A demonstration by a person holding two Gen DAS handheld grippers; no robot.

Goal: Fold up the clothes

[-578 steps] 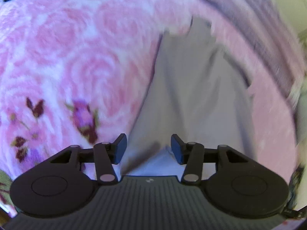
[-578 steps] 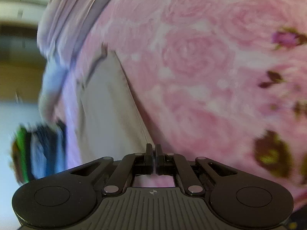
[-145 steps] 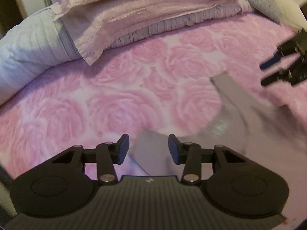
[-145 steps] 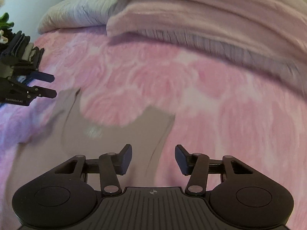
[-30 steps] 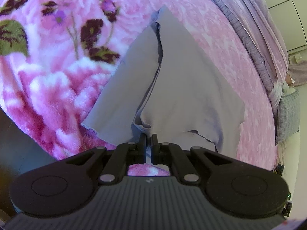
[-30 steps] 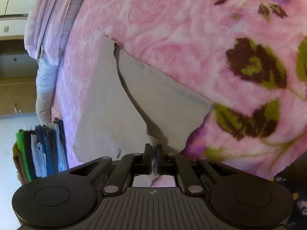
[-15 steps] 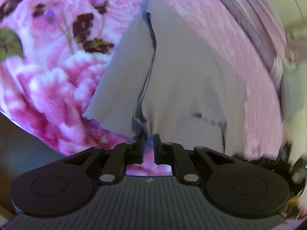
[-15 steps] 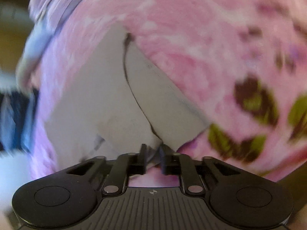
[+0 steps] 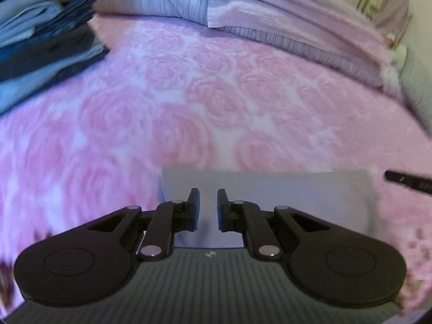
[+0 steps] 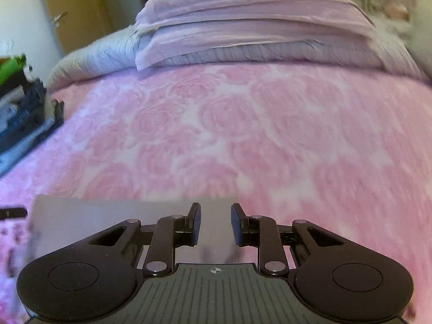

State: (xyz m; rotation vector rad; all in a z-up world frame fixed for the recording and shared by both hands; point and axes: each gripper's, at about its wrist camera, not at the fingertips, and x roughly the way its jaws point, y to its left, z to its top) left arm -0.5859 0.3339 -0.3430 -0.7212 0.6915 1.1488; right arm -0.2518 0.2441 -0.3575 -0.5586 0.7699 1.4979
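The left gripper (image 9: 207, 206) was seen with its jaws parted by a narrow gap, having just been opening, and nothing was clamped between them. The right gripper (image 10: 216, 224) was held wider apart, its jaws likewise just opened and empty. Directly beneath and just beyond both sets of fingertips, the folded grey garment (image 9: 283, 189) was laid flat on the pink rose-patterned blanket (image 9: 216, 102), its far edge straight. In the left wrist view, the tip of the right gripper was seen off to the right of the garment. Farther off to the left, a stack of folded clothes (image 9: 40, 54) was placed on the blanket. Farthest away, lilac bedding (image 10: 256, 27) was piled.
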